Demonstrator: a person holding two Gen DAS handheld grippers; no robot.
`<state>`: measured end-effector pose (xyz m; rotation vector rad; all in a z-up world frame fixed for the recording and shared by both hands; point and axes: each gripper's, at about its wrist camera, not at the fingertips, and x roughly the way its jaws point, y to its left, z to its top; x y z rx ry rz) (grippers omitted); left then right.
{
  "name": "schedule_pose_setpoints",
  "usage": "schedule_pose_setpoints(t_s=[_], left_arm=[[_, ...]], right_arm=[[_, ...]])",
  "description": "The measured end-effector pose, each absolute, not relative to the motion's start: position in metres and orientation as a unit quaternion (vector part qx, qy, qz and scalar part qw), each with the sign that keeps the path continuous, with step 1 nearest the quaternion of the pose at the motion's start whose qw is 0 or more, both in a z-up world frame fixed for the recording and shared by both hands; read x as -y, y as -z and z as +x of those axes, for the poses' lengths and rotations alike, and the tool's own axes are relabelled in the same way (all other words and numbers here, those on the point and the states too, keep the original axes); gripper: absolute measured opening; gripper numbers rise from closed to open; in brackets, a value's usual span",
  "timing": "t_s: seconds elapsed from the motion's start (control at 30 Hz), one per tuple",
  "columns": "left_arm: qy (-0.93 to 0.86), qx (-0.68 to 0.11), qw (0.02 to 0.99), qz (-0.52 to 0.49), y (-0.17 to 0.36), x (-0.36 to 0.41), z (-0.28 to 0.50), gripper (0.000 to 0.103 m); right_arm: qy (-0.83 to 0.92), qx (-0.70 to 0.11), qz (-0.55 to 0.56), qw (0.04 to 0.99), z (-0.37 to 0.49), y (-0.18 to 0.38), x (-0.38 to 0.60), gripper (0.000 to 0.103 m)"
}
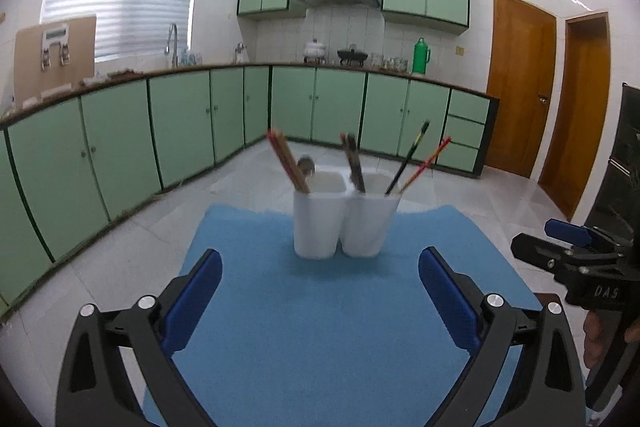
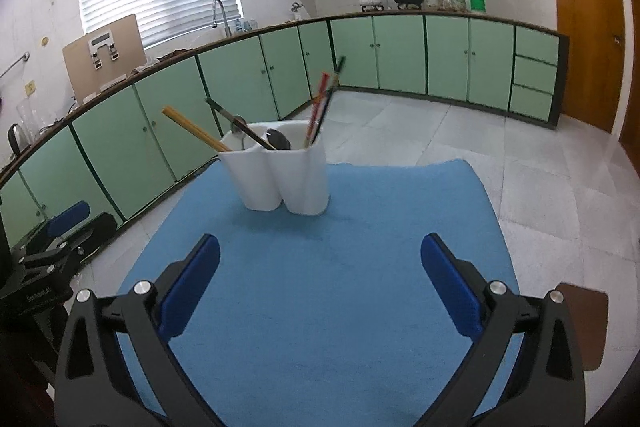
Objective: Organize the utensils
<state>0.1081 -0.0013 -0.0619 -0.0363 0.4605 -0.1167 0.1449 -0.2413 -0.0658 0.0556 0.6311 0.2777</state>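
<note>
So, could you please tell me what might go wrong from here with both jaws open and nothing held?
The white holder stands near the far edge of the blue mat; a push might slide it off. The chopsticks lean outward at angles, so a reaching gripper could snag them and tip the holder.

1. L gripper [image 1: 320, 275]: jaws wide apart, nothing btwn them, over blue mat [image 1: 320, 327].
2. White two-compartment holder [image 1: 345, 223] upright at mat's far end.
3. L compartment: tan chopsticks [image 1: 287, 163] + spoon [image 1: 306, 165].
4. R compartment: dark utensils [image 1: 354, 163], black chopstick [image 1: 408, 158], red chopstick [image 1: 426, 163].
5. R gripper [image 1: 572, 247] at R edge, off the mat; jaw state unclear.
</note>
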Motion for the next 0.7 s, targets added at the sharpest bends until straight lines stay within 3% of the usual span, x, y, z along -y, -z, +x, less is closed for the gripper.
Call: schedule_pose_setpoints(t_s=[0.3, 0.7], left_arm=[[0.058, -0.189, 0.980, -0.011, 0.036, 0.007, 0.108, 0.097], [0.050, -0.172, 0.984, -0.015, 0.026, 0.002, 0.112, 0.097]], right_arm=[[-0.149, -0.249, -0.005, 0.957, 0.136, 0.029, 0.222, 0.098], [-0.160, -0.234, -0.007, 0.959, 0.139, 0.015, 0.217, 0.098]])
